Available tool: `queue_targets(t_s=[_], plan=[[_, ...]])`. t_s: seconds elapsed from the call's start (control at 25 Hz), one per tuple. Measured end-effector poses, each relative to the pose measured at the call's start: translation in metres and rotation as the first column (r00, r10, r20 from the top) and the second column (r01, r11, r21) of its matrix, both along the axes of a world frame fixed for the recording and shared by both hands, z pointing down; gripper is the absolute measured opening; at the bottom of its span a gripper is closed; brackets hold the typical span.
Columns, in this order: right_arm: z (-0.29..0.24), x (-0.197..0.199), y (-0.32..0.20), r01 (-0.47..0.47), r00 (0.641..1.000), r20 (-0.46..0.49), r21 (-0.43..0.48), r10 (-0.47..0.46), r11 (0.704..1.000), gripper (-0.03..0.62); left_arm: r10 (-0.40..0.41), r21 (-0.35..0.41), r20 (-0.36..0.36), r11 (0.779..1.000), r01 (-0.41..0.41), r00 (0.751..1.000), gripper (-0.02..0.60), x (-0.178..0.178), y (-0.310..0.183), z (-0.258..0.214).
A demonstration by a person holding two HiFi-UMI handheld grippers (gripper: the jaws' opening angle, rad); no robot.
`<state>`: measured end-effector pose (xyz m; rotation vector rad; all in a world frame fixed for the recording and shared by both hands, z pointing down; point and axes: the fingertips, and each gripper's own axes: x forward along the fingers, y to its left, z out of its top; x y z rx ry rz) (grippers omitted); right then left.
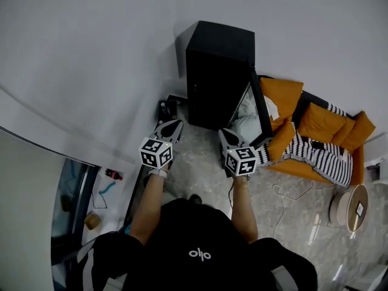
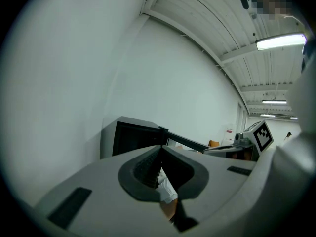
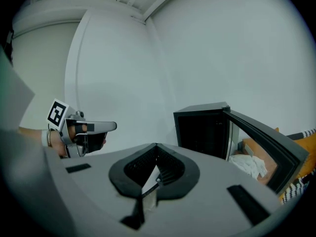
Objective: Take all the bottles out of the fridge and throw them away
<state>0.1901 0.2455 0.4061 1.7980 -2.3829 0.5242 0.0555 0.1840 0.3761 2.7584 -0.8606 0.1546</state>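
Grippers were both closed w/ nothing between the jaws: left gripper [image 1: 174,125] and right gripper [image 1: 224,133] were held side by side, apart, pointing at the black fridge [image 1: 218,71] on the floor just ahead. Fridge door [image 1: 262,108] stood open to the right; interior was dark, so bottles couldn't be made out. White cloth [image 1: 245,125] lay by the door, w/ orange sofa [image 1: 315,123] & striped blanket [image 1: 318,156] beyond.
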Motion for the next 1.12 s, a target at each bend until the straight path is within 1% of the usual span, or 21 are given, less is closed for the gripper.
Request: queue_targets(t_s=[0.2, 0.52, 0.84, 1.12], plan=[[0.0, -0.007, 0.003, 0.004, 1.0, -0.014, -0.002, -0.004, 1.0, 0.008, -0.012, 0.012, 0.016, 1.0, 0.012, 1.0, 0.006, -0.008, 0.002, 0.001], [0.003, -0.015, 0.01, 0.013, 1.0, -0.022, -0.013, -0.013, 1.0, 0.008, -0.025, 0.002, 0.022, 1.0, 0.025, 0.999, 0.006, -0.016, 0.008, 0.008], [0.005, -0.016, 0.012, 0.016, 0.999, -0.035, -0.009, -0.017, 1.0, 0.008, -0.021, -0.003, 0.022, 1.0, 0.021, 1.0, 0.006, -0.016, 0.012, 0.012], [0.001, -0.015, 0.011, 0.016, 1.0, -0.023, -0.006, -0.016, 1.0, 0.008, -0.028, -0.017, 0.012, 0.999, 0.028, 1.0, 0.006, -0.013, 0.01, 0.014]])
